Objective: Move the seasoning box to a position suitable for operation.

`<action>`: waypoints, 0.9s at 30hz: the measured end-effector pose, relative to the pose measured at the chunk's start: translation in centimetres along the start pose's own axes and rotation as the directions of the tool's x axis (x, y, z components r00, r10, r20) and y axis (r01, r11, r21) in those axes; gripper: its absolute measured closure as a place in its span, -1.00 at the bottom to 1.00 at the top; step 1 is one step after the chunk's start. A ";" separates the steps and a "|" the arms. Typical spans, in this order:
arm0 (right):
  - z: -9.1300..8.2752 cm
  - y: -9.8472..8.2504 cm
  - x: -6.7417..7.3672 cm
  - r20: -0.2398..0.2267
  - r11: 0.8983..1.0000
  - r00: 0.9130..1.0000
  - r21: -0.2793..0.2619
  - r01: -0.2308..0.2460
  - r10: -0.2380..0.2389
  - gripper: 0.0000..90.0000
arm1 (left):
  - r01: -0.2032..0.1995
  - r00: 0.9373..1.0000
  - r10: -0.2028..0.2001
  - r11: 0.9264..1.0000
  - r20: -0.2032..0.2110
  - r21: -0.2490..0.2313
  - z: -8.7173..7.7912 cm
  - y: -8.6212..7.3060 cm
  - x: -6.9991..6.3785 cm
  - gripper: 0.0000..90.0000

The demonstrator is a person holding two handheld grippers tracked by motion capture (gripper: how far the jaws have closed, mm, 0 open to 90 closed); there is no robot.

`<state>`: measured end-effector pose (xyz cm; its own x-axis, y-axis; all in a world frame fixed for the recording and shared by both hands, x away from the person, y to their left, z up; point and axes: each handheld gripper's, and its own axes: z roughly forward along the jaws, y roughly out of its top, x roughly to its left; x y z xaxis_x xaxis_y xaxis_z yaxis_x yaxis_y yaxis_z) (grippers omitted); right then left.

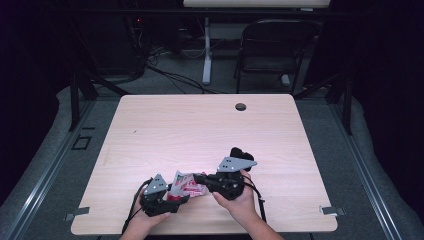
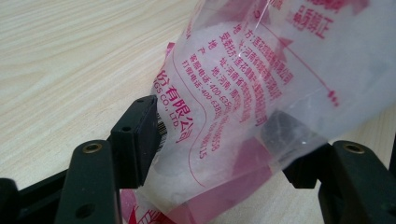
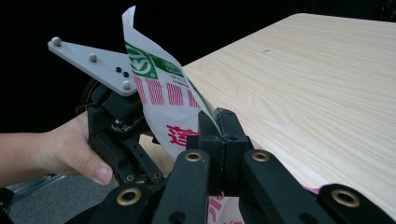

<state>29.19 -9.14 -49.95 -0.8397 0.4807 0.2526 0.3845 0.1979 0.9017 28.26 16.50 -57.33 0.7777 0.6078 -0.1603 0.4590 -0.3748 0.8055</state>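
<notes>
Bright surface, dark room: overhead light falls on the pale wood (image 1: 200, 130) while the surroundings sink into black.

We see sheen on the clear plastic bag (image 2: 280, 93), sharp red print mid-frame, softened near claw parts and far wood grain; the high view is grainy, with only faint shadows.
</notes>
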 end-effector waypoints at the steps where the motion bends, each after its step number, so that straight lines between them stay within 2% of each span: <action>1: -0.1 0.0 0.0 0.002 1.000 1.000 -0.001 0.001 -0.001 1.00 | -0.003 1.000 0.003 1.000 0.003 0.000 0.0 0.0 0.1 -0.18; 7: -0.2 0.0 0.0 0.001 1.000 1.000 -0.008 0.004 -0.004 1.00 | -0.007 1.000 0.007 1.000 0.006 0.000 0.3 0.0 -0.1 -0.20; 10: -0.2 0.0 0.0 0.002 1.000 1.000 -0.015 -0.003 0.003 1.00 | -0.013 1.000 0.013 1.000 0.020 0.007 0.3 0.0 -0.3 -0.19; 14: -0.4 0.1 -0.1 0.003 1.000 1.000 -0.017 -0.009 0.009 1.00 | -0.033 0.999 0.033 0.999 0.014 0.021 0.4 -0.1 -0.5 -0.19; 23: -0.5 0.1 -0.1 0.010 1.000 1.000 -0.014 -0.018 0.018 1.00 | -0.015 1.000 0.015 0.999 0.013 0.029 0.8 -0.1 -0.3 -0.23; 27: -0.6 0.0 -0.3 0.017 0.999 0.999 -0.015 -0.034 0.035 1.00 | -0.011 1.000 0.010 0.999 0.029 0.030 0.8 -0.1 -0.3 -0.19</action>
<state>29.22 -9.84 -49.81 -0.8193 0.5016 0.2778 0.4075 0.1687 0.8975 28.35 15.82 -57.80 0.7945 0.5833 -0.1689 0.4632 -0.4024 0.7896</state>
